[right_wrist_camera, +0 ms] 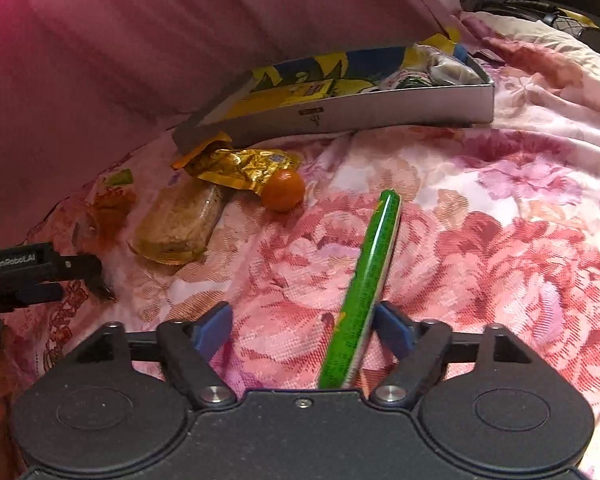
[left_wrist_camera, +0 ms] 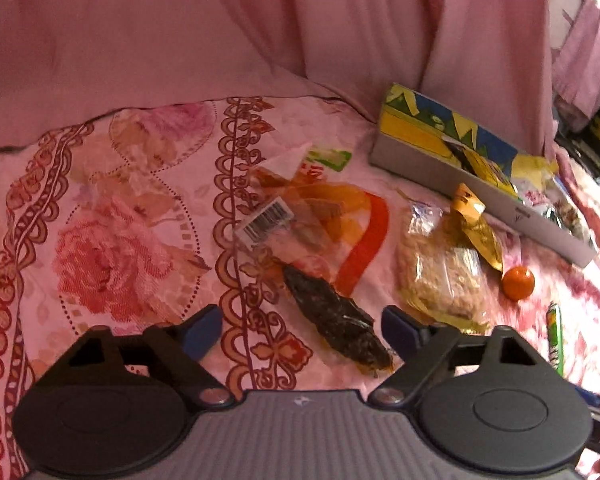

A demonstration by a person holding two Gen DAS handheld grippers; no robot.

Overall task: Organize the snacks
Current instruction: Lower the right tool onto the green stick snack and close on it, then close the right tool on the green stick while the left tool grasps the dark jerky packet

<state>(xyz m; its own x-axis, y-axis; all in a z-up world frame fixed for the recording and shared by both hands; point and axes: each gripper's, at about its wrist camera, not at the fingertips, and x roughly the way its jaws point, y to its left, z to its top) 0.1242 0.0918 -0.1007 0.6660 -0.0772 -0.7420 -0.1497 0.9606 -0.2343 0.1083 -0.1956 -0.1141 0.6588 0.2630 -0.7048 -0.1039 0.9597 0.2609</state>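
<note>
Snacks loose on floral bedspread (right_wrist_camera: 480, 208), landmark: open grey box (right_wrist_camera: 340, 110) with yellow-blue lining, a few packets inside at one end. Gold foil packet (right_wrist_camera: 244, 166) crumpled, touching box's near wall. Orange ball (right_wrist_camera: 283, 191) just beside the foil. Clear-wrapped cereal bar (left_wrist_camera: 440, 272) flat, under foil's edge. Long green stick (right_wrist_camera: 366, 280) well nearer than box. Dark wrapped piece (left_wrist_camera: 336, 316) and clear bag with barcode (left_wrist_camera: 300, 216) farther off.

Floral bedspread (left_wrist_camera: 112, 240), pink with red rose print and an ornate scrolled border band (left_wrist_camera: 240, 216), covering the bed from 6 to 3 o'clock. Plain pink fabric (left_wrist_camera: 220, 32), creased, rising behind it from 9 through 12 o'clock. Dark, blurred clutter (right_wrist_camera: 556, 4) at 1 o'clock, unidentifiable.
</note>
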